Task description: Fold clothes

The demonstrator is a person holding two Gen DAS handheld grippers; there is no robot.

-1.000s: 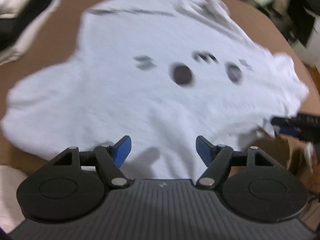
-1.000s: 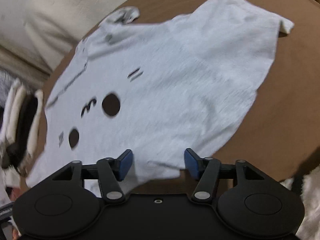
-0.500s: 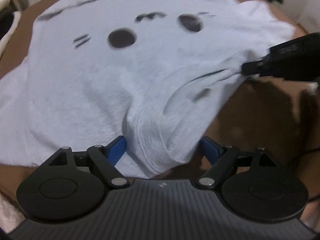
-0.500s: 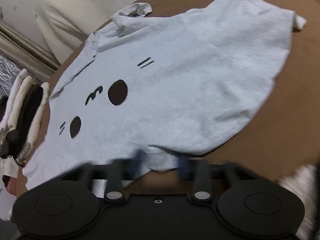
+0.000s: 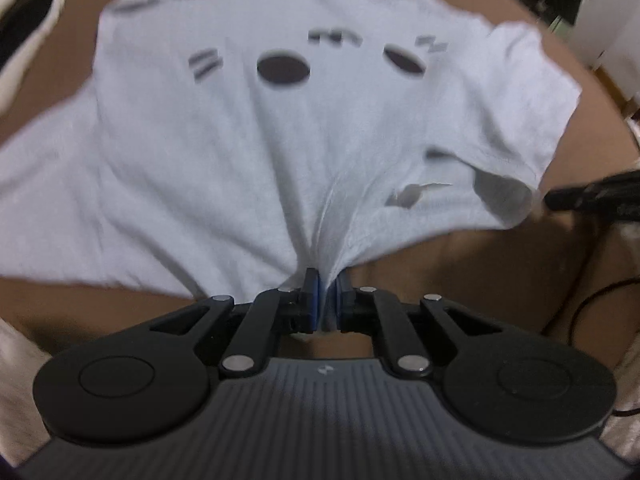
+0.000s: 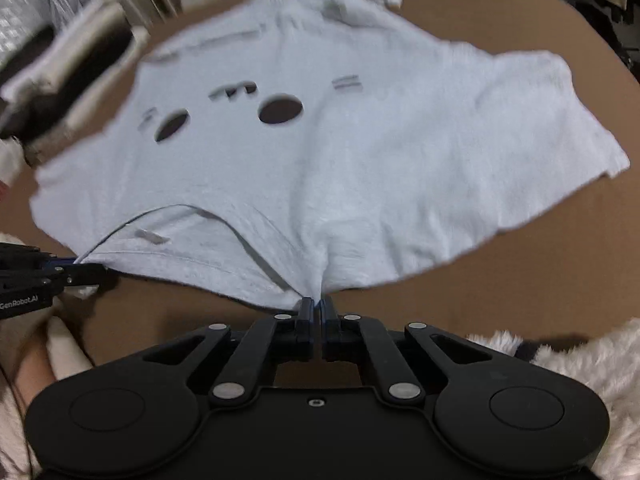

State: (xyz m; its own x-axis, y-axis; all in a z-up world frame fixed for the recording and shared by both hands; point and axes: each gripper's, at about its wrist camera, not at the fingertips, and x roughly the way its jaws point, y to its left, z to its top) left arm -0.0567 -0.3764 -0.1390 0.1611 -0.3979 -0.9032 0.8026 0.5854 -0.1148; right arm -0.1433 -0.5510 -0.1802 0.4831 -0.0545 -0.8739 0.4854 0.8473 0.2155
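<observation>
T-shirt [image 5: 248,148], pale grey-white with a printed face of two dark ovals and short dark strokes, lies spread on the brown surface [image 5: 496,264]. Left wrist view: the left gripper [image 5: 325,296] has just been closing, and its blue-padded fingers [image 5: 313,296] now stand together, clamped on a bunch of the near edge of the T-shirt, from which creases fan upward into the cloth. At the right border the dark tip of the right gripper [image 5: 568,198] meets the same edge beside a lifted fold; a dark cable [image 5: 588,300] trails over the surface below it. A pile of light and dark cloth [image 5: 24,20] sits at the upper left, off the T-shirt. Right wrist view: the right gripper [image 6: 317,312] has its fingers [image 6: 306,314] pressed together on a pinch of the near edge of the T-shirt [image 6: 400,152], which rises to a point between them. The collar opening, with a small label, lies just left of this pinch. At the left border the left gripper [image 6: 76,270] grips the same edge. Stacked light and dark cloth [image 6: 68,80] lies at the upper left, and white fluffy fabric [image 6: 580,356] at the lower right.
</observation>
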